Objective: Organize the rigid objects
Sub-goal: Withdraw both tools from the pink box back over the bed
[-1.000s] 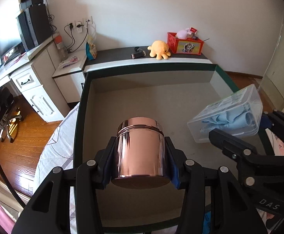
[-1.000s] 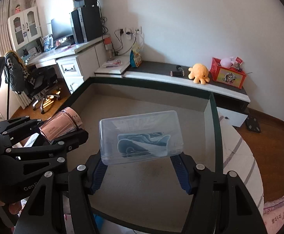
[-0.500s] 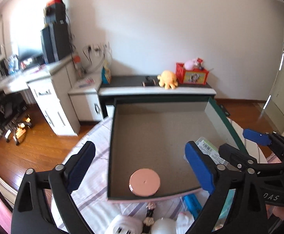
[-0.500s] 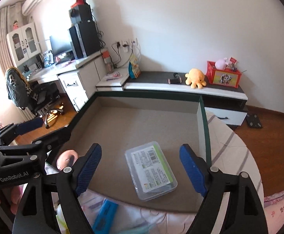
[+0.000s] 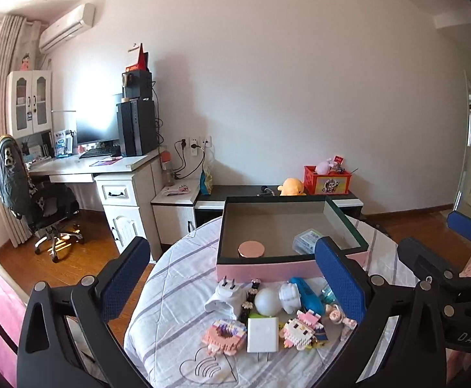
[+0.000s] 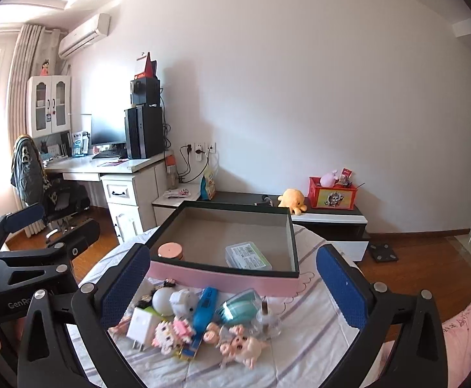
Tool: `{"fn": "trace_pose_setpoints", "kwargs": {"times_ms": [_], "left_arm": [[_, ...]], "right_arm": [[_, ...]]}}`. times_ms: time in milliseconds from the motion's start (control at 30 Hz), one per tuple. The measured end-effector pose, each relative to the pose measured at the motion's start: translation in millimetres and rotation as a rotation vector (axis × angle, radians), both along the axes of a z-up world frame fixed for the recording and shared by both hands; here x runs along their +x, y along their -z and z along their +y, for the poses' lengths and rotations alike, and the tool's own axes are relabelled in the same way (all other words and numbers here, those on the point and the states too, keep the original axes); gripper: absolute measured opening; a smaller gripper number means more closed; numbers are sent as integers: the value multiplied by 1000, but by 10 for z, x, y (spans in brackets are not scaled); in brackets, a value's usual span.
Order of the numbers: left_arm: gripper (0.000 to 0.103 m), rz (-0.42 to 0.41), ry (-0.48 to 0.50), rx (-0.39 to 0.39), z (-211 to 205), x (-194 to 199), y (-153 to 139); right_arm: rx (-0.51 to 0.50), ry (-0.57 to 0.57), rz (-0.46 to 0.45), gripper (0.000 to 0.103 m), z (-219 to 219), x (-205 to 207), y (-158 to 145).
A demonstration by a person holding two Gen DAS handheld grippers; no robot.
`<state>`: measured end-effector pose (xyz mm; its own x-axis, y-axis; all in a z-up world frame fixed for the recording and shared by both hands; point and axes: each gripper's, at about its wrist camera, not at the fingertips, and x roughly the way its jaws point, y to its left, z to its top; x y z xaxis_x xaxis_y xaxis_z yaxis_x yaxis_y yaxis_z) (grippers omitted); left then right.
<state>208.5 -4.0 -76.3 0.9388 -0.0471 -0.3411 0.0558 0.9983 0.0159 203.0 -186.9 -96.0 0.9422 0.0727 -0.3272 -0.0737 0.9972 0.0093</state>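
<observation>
Now both claws, left claw (image 5: 238,291) and right claw (image 6: 232,287), just opened wide, empty; box (image 5: 267,270) at twelve o'clock holds one copper jar (image 5: 251,248), one clear case (image 5: 308,240).

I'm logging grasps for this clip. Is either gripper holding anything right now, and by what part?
Nothing is held. The left gripper and right gripper are both open and empty.

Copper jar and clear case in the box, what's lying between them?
Nothing: bare box floor separates the copper jar and the clear case, clearest in the right wrist view.
</observation>
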Motion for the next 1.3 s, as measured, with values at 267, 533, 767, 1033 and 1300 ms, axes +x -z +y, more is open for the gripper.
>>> {"fn": "trace_pose_setpoints", "kwargs": {"times_ms": [267,533,767,1033,1300], "left_arm": [[103,-60,-13,8,16,-570,-84],[103,-75,-4,7,13,-827,-111],[103,-84,0,3,-1,-890,-120],[103,-61,6,-2,0,-859,-87],[103,20,16,-4,76,-614,169]], "right_arm": [[-9,33,-53,103,41,-616,-49],[-5,53,-75,103,-14,-832,-140],[-8,56,-84,103,-11,-933,-154],[-8,57,-67,103,-3,-916,-117],[-7,60,-8,103,-12,-751,31]]}}
